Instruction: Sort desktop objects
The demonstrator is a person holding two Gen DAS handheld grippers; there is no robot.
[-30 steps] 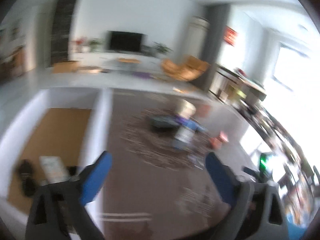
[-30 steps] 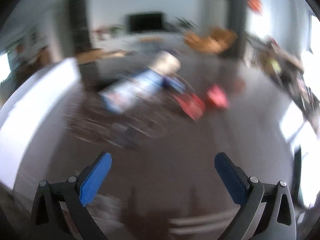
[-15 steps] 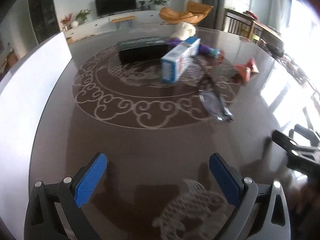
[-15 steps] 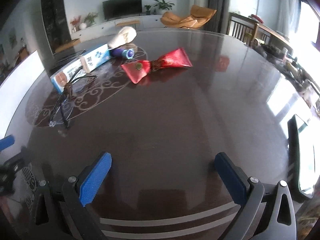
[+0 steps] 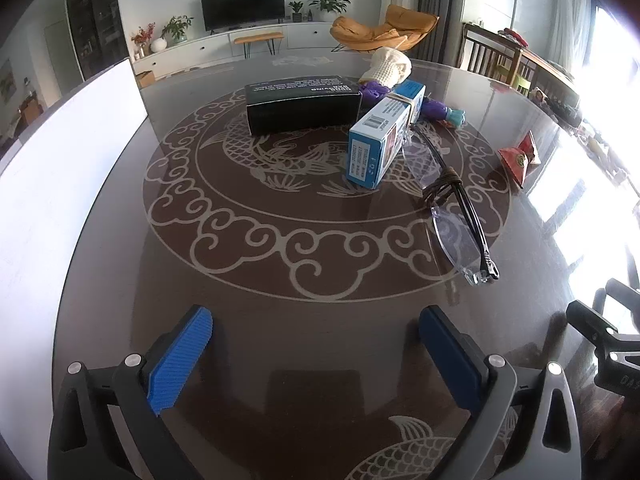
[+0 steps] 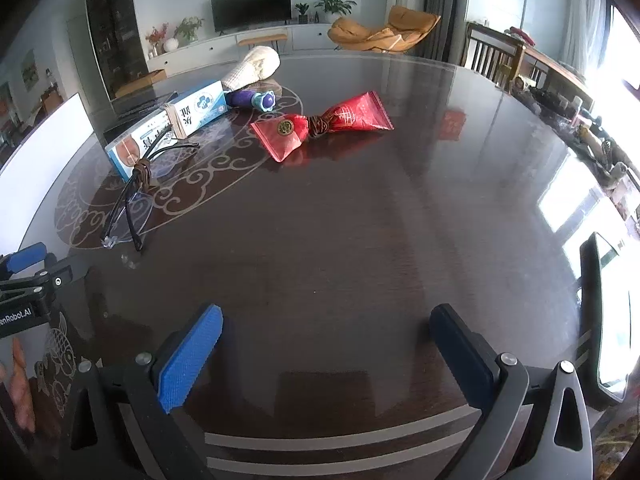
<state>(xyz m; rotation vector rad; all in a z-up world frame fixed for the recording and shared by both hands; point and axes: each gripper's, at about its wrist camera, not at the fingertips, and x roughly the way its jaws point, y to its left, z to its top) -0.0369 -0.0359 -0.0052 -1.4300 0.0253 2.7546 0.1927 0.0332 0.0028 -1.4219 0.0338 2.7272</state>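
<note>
On the dark round table point(image 5: 280, 300) lie a black box point(image 5: 302, 104), a blue and white box point(image 5: 386, 134), folded glasses point(image 5: 456, 208), a purple toy point(image 5: 434, 110), a cream knitted item point(image 5: 390, 66) and a red pouch point(image 5: 520, 156). The right wrist view shows the red pouch point(image 6: 324, 124), the blue and white box point(image 6: 172, 128), the glasses point(image 6: 136, 196), the purple toy point(image 6: 252, 99) and the knitted item point(image 6: 254, 68). My left gripper point(image 5: 316, 344) is open and empty above the near table edge. My right gripper point(image 6: 328, 340) is open and empty, well short of the pouch.
A white box wall point(image 5: 60, 184) stands along the table's left side. A dark tablet or phone point(image 6: 600, 312) lies at the right table edge. Chairs point(image 5: 492, 60) and a living room with a TV point(image 5: 242, 4) lie beyond the table.
Both cameras swung down from the room toward the table and settled. The objects now sit sharp and closer in both views. Both grippers stayed open.
</note>
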